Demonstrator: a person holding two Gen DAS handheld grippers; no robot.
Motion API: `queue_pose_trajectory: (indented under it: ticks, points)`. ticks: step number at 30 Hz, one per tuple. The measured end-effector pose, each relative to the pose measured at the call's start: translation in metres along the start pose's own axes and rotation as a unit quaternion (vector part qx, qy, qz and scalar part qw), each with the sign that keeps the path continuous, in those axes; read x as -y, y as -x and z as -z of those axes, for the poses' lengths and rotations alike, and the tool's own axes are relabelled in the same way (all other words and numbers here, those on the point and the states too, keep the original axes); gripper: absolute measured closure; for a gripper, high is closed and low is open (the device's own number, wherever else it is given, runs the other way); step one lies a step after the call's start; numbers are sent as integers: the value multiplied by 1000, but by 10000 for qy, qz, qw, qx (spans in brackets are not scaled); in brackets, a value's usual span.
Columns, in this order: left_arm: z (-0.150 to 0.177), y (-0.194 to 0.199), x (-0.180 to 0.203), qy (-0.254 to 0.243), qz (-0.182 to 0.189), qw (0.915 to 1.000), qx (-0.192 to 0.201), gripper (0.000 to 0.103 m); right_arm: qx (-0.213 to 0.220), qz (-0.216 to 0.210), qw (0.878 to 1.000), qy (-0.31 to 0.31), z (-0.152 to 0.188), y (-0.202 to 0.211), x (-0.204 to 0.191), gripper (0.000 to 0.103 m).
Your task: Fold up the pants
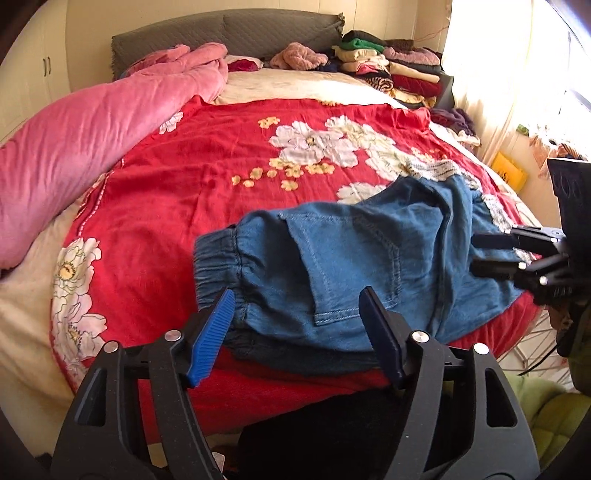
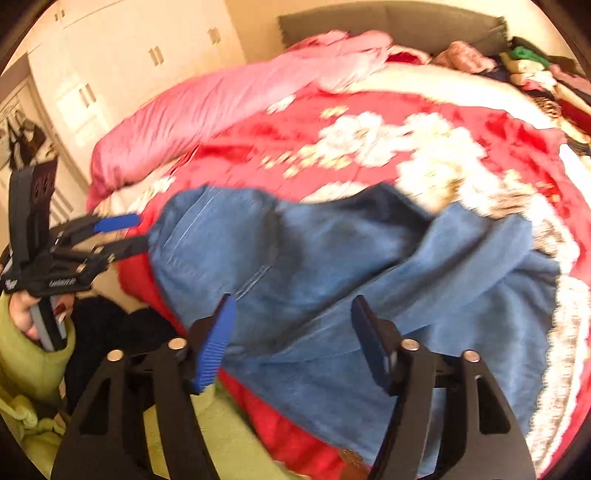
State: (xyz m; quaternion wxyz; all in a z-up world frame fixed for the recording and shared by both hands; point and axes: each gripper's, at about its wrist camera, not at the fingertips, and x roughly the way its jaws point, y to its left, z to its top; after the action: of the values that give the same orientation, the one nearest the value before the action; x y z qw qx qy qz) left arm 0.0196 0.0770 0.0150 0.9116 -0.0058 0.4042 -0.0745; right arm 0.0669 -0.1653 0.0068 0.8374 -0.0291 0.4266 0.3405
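Blue denim pants (image 1: 369,258) lie folded in a loose bundle on the red floral blanket (image 1: 192,177), near the bed's front edge, with the elastic waistband (image 1: 218,258) at the left. My left gripper (image 1: 297,291) stands open over the near edge of the bundle, and its pads do not press the cloth. From the right edge my right gripper (image 1: 475,254) points at the bundle's right end with its fingers apart. The right wrist view is blurred. There the right gripper (image 2: 293,299) is open above the pants (image 2: 332,258), and the left gripper (image 2: 142,230) sits at their left end.
A pink quilt (image 1: 92,133) lies along the left side of the bed. Stacks of folded clothes (image 1: 391,70) stand at the back right by the grey headboard (image 1: 221,33). A green sleeve (image 2: 26,354) is at the lower left. White cupboards (image 2: 129,66) line the left wall.
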Motion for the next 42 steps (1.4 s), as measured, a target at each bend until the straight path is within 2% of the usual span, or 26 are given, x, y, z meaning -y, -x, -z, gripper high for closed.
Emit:
queue_pose_trajectory:
  ticks: [3, 5, 9, 14, 18, 21, 24, 34, 36, 38, 39, 41, 42]
  points:
    - [-5, 2, 10, -63, 106, 9999, 13, 37, 188, 217, 9995, -118, -5, 13, 17, 37]
    - [-9, 2, 18, -139, 191, 9997, 6, 36, 296, 346, 9988, -181, -9, 20, 27, 28]
    - [-18, -3, 43, -351, 385, 9986, -12, 35, 414, 555, 9972, -293, -19, 25, 47, 27]
    - [-24, -22, 80, -660, 796, 9944, -236, 35, 361, 858, 9949, -392, -38, 16, 64, 26]
    - [-25, -41, 110, -923, 1059, 9891, -449, 35, 236, 1102, 9921, -547, -58, -3, 86, 26]
    - [-26, -55, 130, -1121, 1221, 9844, -582, 35, 106, 1006, 9918, -777, -71, -20, 106, 26]
    - [-28, -72, 142, -1192, 1361, 9807, -745, 35, -53, 1113, 9889, -980, -84, -39, 124, 26]
    - [-28, -118, 145, -928, 1502, 9773, -1172, 44, -567, 1596, 9767, -1315, -105, -108, 163, 26]
    - [-25, -121, 145, -920, 1541, 9763, -1210, 44, -528, 1623, 9753, -1401, -102, -113, 171, 32]
    - [-24, -122, 145, -935, 1555, 9759, -1212, 44, -457, 1807, 9735, -1327, -100, -112, 174, 62]
    - [-24, -123, 143, -911, 1575, 9758, -1215, 44, -414, 1804, 9737, -1330, -99, -109, 177, 68]
    - [-24, -124, 141, -874, 1616, 9754, -1220, 44, -258, 1637, 9751, -1475, -96, -96, 182, 90]
    - [-24, -124, 141, -884, 1622, 9754, -1205, 44, -173, 1662, 9747, -1482, -94, -87, 182, 90]
